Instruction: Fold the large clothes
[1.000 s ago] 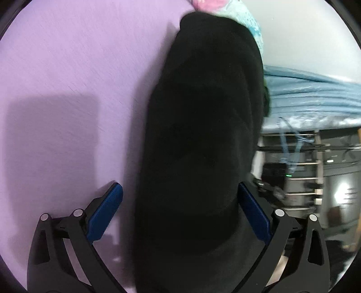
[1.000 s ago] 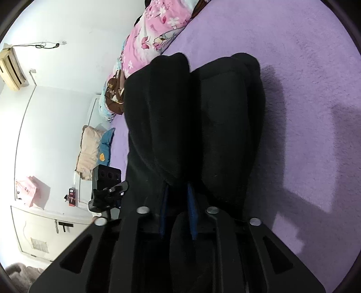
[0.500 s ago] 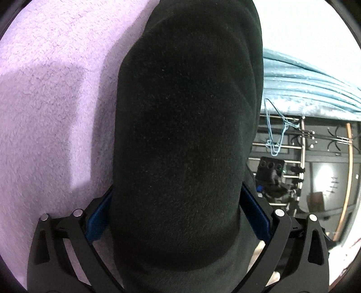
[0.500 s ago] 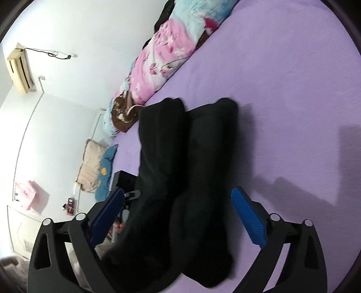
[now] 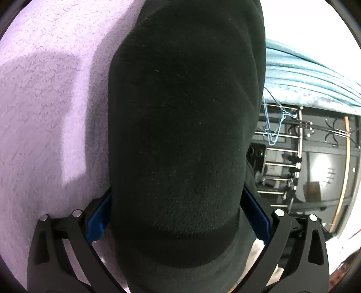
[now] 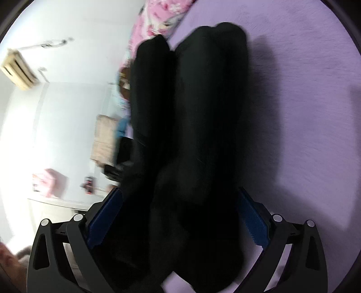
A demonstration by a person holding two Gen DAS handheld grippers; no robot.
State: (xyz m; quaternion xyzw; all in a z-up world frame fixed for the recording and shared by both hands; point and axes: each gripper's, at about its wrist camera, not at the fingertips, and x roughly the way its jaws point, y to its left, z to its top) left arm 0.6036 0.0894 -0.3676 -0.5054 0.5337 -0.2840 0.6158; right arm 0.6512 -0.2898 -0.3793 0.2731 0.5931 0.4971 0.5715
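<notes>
The black garment [image 5: 180, 139] lies bundled on the purple bed cover [image 5: 45, 112], and in the left wrist view it fills the gap of the left tool [image 5: 176, 216], whose blue pads stand wide apart on either side of the cloth. From the right wrist view, blurred, the garment [image 6: 203, 135] shows two long folds side by side, the right tool [image 6: 178, 216] spread open around its near end, a pink floral quilt [image 6: 155, 20] beyond.

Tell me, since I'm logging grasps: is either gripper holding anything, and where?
Neither. The black garment lies between the wide-open jaws of both the left gripper and right gripper, unclamped.
</notes>
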